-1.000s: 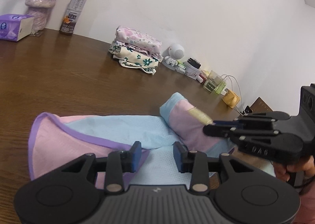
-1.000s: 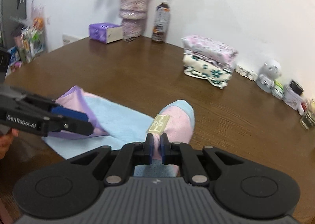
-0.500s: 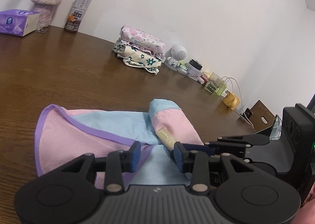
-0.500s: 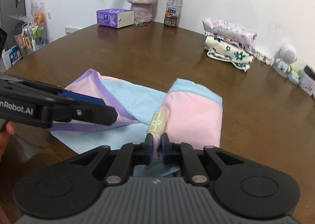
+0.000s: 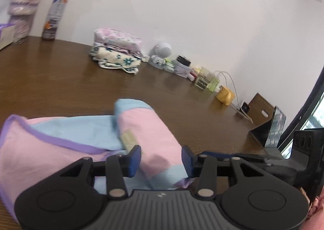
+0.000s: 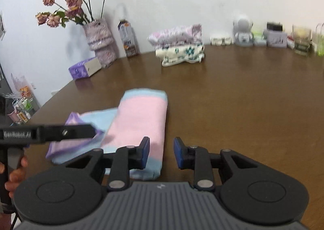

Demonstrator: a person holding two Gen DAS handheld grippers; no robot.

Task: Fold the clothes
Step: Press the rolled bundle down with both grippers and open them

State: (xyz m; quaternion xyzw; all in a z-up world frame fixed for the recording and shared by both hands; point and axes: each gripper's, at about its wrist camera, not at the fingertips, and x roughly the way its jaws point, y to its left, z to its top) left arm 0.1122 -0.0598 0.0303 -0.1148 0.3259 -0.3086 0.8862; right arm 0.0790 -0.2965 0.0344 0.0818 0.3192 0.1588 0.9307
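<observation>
The garment (image 6: 139, 120), soft, light and limp, lies partly folded on the near table (image 6: 243, 108) before our left tongs (image 5: 161, 162) and right tongs (image 6: 161, 153), both spread and empty; we judge its hemmed edges the best hold.

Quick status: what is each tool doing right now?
Left tool: open, holding nothing, over the pink and blue garment.
Right tool: open, holding nothing.

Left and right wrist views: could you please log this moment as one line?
left tool open over garment | right tool open, released | fold laid on table
</observation>
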